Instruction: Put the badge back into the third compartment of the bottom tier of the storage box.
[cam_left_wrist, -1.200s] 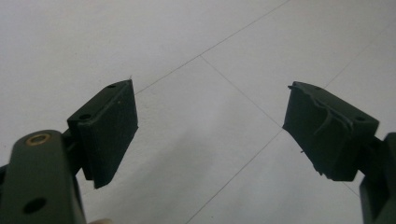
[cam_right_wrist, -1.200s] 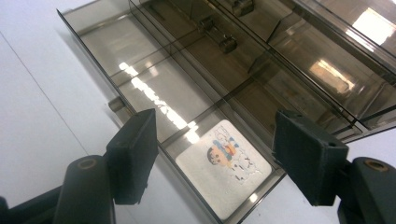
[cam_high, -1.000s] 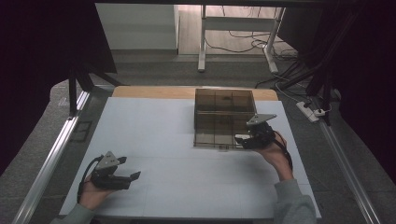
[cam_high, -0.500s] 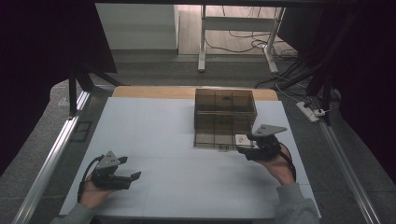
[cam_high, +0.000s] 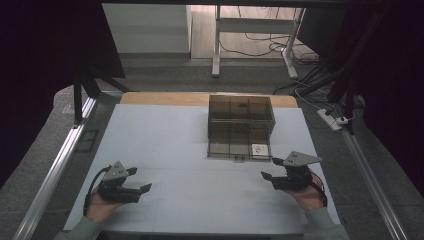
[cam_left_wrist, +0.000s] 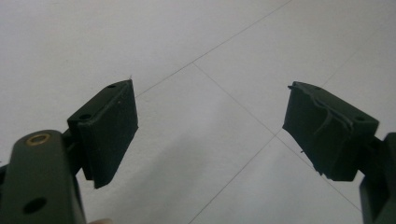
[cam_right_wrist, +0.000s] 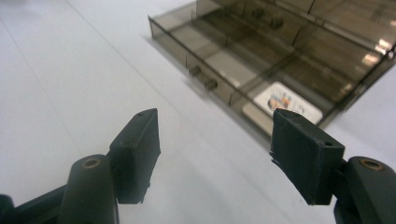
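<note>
the white table (cam_high: 165, 145) carries a smoky clear compartment box (cam_high: 241, 126) toward its far side, a small card (cam_high: 259, 149) in its near right cell. the right gripper (cam_high: 273, 168), jaws apart and empty, hangs just short of that corner. the left gripper (cam_high: 141, 180), jaws apart, sits well apart.

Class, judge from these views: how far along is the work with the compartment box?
Done: a small card lies in the near-right compartment of the box. In hand: nothing; the right claw and left claw stand open, empty. Left: perhaps shutting the box.
</note>
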